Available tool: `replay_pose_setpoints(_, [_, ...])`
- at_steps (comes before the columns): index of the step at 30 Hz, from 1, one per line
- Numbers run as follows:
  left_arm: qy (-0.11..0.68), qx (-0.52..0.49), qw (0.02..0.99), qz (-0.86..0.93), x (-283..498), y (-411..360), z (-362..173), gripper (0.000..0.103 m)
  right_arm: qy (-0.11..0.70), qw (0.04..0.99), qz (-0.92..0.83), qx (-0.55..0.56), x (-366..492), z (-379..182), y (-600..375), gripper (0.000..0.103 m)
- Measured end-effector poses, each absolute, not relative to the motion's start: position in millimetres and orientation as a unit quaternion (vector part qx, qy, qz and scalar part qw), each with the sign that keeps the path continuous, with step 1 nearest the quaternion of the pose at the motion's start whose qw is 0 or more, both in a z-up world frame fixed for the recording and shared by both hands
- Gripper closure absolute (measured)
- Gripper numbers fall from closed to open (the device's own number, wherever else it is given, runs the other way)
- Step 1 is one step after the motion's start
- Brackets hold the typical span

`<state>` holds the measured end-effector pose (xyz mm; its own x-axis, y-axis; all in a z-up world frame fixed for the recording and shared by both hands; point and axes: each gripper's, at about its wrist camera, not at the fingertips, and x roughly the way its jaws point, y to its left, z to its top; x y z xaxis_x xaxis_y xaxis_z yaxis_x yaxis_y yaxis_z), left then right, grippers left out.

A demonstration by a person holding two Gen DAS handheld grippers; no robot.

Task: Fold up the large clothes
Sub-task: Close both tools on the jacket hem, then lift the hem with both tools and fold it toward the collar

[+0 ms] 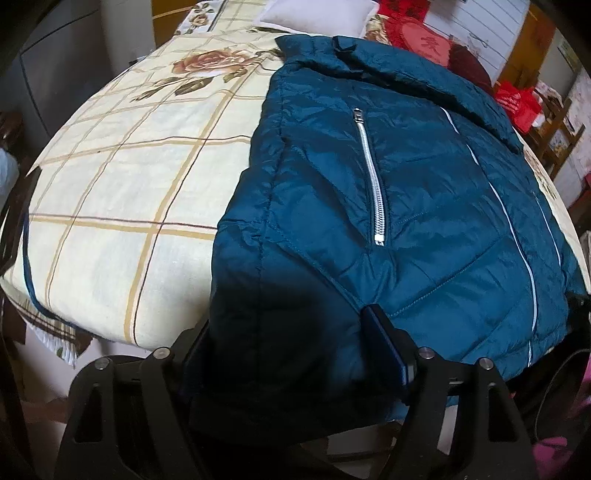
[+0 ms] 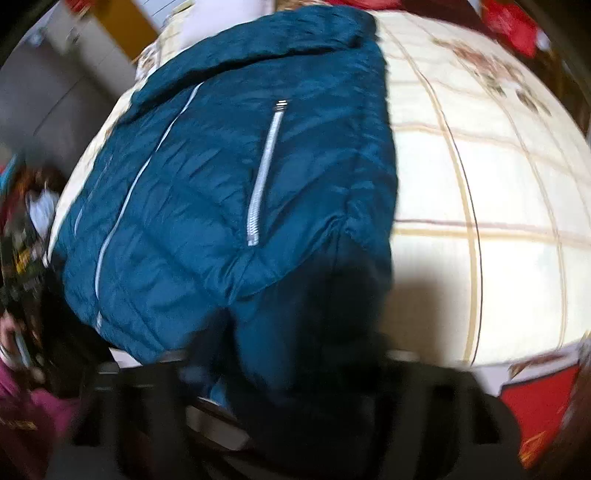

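Down at the near edge of the bed, the left gripper had the hem of the teal quilted jacket bunched between its fingers, both pads pressed into the padded fabric, so that was a firm clamp on the jacket's lower corner. Over on the other side, the right gripper sat at the opposite hem corner of the jacket; the view was smeared with blur, but dark jacket fabric filled the gap between its black fingers, and whether the pads actually pinched it could not be told.

Just beyond the fingers, the jacket lay front side up across the bed, hem nearest, collar farthest. A silver pocket zipper ran up the panel in front of the left gripper, and its twin showed in front of the right one. Pale piping lines traced the jacket's centre front.

Either side of the jacket spread the cream bedsheet with its tan checks and brown rose print. Further back, a white pillow rested at the head of the bed, and red fabric items were heaped beside it.
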<state>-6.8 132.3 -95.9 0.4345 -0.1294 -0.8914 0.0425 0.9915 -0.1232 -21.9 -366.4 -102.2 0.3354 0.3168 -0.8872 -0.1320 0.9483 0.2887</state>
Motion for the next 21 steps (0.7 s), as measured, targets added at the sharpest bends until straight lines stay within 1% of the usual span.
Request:
replay_pose_setpoints(1, [0.529,-0.04,0.846,-0.057,-6.8,131.9,-94.3,0.064,0.555,0.816,0.141,0.08,-22.3,-99.5,-365.1,0.069])
replay_pose_setpoints(2, [0.528,-0.04,0.846,-0.06,-6.9,131.2,-92.2,0.072,0.549,0.819,0.145,0.076,-22.1,-95.5,-363.9,0.075])
replay_pose_setpoints(3, [0.526,-0.038,0.847,-0.062,-7.0,130.3,-87.6,0.086,0.545,0.822,0.148,0.075,-22.3,-92.0,-363.8,0.079])
replay_pose_setpoints(4, [0.522,-0.034,0.85,-0.062,-7.1,128.9,-82.5,0.097,0.539,0.825,0.152,0.076,-21.6,-86.9,-364.0,0.081])
replay_pose_setpoints(6, [0.513,-0.029,0.855,-0.069,-5.7,126.1,-71.0,0.103,0.522,0.833,0.166,0.079,-19.8,-73.2,-365.2,0.083])
replay_pose_setpoints(12, [0.48,-0.054,0.872,-0.08,4.9,134.1,-38.0,0.103,0.457,0.864,0.188,0.097,-11.9,-27.7,-379.6,0.083])
replay_pose_setpoints(17, [0.453,-0.066,0.886,-0.076,11.9,138.8,-17.9,0.103,0.432,0.876,0.184,0.113,-5.5,-8.4,-388.1,0.083])
replay_pose_setpoints(21, [0.442,-0.068,0.891,-0.075,16.3,139.4,-7.8,0.103,0.426,0.88,0.179,0.11,-2.5,-3.0,-388.6,0.083])
